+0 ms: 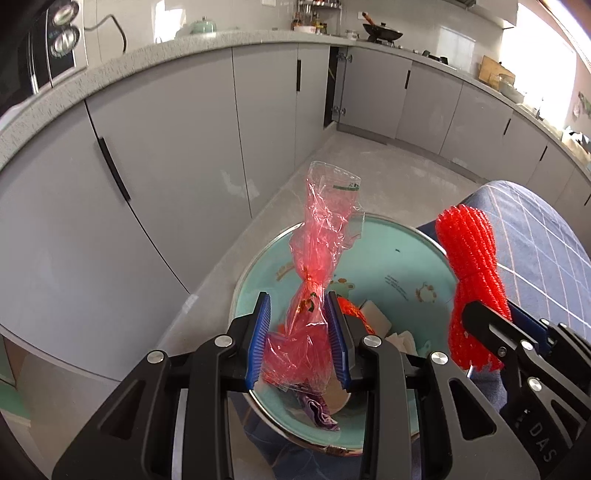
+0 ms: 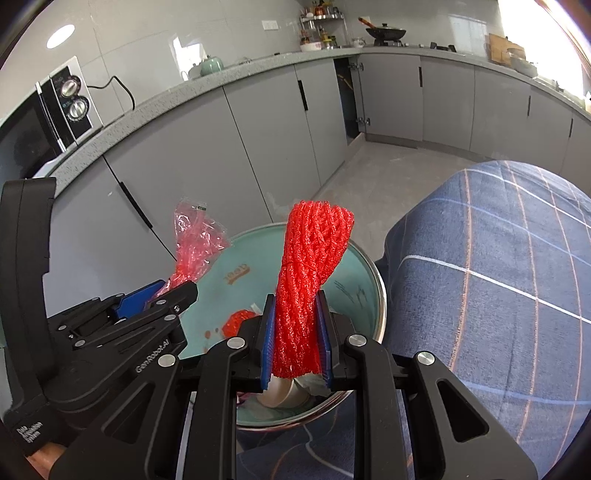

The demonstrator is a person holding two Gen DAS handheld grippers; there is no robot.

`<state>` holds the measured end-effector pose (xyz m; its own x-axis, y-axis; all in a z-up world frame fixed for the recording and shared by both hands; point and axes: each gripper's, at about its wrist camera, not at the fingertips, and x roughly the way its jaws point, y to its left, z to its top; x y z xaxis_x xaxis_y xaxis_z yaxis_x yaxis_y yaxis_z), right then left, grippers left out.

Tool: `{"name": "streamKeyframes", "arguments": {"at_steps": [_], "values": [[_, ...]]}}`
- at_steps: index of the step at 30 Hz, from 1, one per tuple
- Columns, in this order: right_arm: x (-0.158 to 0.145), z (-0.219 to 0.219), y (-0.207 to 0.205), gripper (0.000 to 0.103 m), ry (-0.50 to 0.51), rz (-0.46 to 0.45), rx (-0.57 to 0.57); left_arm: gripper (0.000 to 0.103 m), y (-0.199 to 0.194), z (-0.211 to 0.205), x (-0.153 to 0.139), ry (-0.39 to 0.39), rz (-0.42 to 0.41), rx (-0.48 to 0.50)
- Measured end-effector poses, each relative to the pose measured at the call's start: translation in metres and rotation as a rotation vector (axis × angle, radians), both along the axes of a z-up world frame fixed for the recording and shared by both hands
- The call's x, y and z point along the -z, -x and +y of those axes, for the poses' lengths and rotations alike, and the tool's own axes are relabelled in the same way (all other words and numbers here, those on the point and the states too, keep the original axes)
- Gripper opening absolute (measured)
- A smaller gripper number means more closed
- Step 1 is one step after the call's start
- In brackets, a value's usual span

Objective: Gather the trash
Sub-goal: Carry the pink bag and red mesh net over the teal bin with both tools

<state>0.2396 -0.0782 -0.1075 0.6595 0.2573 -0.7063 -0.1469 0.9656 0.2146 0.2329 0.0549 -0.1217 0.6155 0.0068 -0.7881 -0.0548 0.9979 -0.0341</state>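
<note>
Left wrist view: the left gripper [image 1: 300, 332] points steeply down over a round bin [image 1: 369, 236], its jaws clamped on a crumpled pink cellophane wrapper [image 1: 317, 258] that stands up from between the blue pads [image 1: 260, 332] and trails below them. To its right the right gripper [image 1: 491, 325] is pitched the same way, jaws pressed together on a bundle of red plastic netting [image 1: 471, 266]. Right wrist view: the netting [image 2: 306, 280] is a dense mesh roll, upright between the pads and flaring above them; the left gripper [image 2: 162, 291] and its wrapper [image 2: 195, 236] lie to the left, near but apart. The bin [image 2: 380, 295] has a pale teal lining with cartoon prints and a metal rim, and sits directly beneath both grippers; inside it lie another piece of red netting [image 2: 238, 321], white scraps [image 1: 376, 314] and a purple wrapper [image 1: 319, 410]. A blue checked cloth [image 2: 498, 277] rises just right of the bin. Grey cabinets [image 1: 166, 166] under a speckled bench [image 2: 155, 107] curve around the left and far sides, one far door ajar; a microwave [image 2: 48, 122], a green pot [image 2: 210, 66] and a black wok [image 2: 386, 33] stand on the bench.
</note>
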Motion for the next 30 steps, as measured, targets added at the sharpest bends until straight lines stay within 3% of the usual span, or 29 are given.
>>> {"name": "streamKeyframes", "arguments": {"at_steps": [24,28,30], "values": [[0.033,0.007,-0.028,0.022,0.034,0.102,-0.035,0.031,-0.028,0.002,0.029,-0.016,0.093,-0.006],[0.036,0.008,-0.03,0.032,0.014,0.113,-0.06,0.031,-0.029,0.002,0.032,-0.025,0.101,-0.008],[0.035,0.007,-0.029,0.032,0.014,0.105,-0.052,0.031,-0.028,0.001,0.031,-0.033,0.098,-0.009]]}}
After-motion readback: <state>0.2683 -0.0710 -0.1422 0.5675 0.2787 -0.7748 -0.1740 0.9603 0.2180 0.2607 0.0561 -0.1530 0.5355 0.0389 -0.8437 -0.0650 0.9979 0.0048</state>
